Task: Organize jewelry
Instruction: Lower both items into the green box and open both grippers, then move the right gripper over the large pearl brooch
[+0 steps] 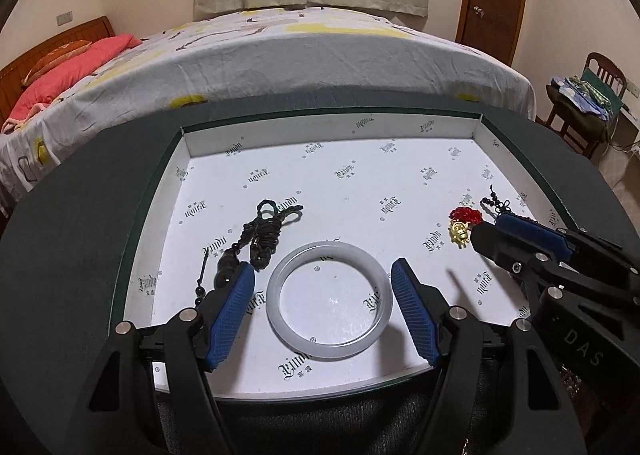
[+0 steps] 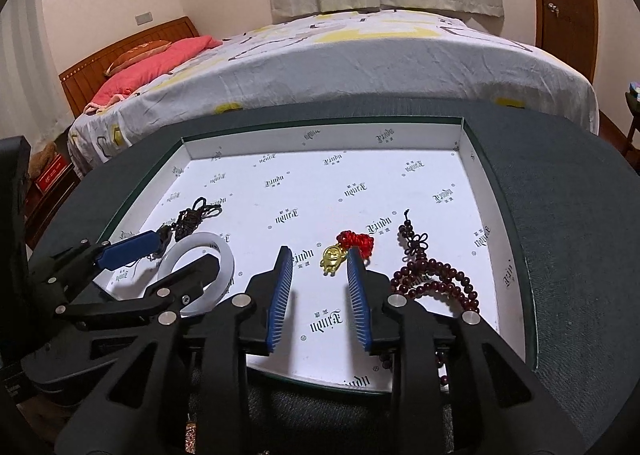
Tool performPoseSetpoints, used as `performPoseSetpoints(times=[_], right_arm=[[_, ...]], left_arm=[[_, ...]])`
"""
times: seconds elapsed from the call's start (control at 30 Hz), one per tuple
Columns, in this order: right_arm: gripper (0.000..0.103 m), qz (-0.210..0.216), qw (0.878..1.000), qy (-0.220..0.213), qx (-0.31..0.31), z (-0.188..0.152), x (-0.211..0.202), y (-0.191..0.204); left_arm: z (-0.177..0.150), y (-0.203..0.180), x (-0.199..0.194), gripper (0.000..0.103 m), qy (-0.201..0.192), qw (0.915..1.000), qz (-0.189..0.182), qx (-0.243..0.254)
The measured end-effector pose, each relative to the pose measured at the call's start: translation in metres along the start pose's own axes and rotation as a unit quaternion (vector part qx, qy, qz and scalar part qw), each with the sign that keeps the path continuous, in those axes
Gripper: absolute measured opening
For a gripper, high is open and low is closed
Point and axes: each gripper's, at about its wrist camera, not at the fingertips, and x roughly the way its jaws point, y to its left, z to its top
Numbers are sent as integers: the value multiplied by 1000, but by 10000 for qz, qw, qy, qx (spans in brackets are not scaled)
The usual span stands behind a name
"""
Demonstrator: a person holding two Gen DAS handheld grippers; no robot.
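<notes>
Left claw (image 1: 322, 297) is hovering wide open astride the bangle (image 1: 329, 293) lying flat near the tray's (image 1: 332, 131) front edge, gripping nothing, while the right claw (image 2: 320, 287) is standing part-open, empty, behind the charm (image 2: 333, 258); bangle looks stiff, slick, breakable, so pinching across its rim seems best.

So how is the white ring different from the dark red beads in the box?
The white ring is one smooth, pale hoop lying flat; the dark red beads are many small balls on a string, piled in loops. The ring is plain; the beads end in a knotted tail. The ring lies by the left claw, the beads beside the right claw. Both lie inside the box.
</notes>
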Motion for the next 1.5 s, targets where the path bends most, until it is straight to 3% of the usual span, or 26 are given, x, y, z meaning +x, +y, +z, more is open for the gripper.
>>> performPoseSetpoints(times=[0.07,0.33,0.83,1.3,1.5], right_arm=[[28,-31,10000,-56,11,0,-3,0],[28,-139,9995,-276,-41,1,-20,0],[29,-286,9971,-702,-66,-21,-82,1],[29,-346,9987,-365,7,-86,-111,-11],[29,-313,9993,-169,60,-106,-109,-15]], left_arm=[[0,0,-2,74,-54,10000,3,-9],[-2,4,-24,74,-473,9987,7,-210],[-25,5,-92,74,-1208,9909,403,-425],[-75,0,-121,74,-1111,9907,672,-404],[-100,2,-123,74,-888,9916,793,-504]])
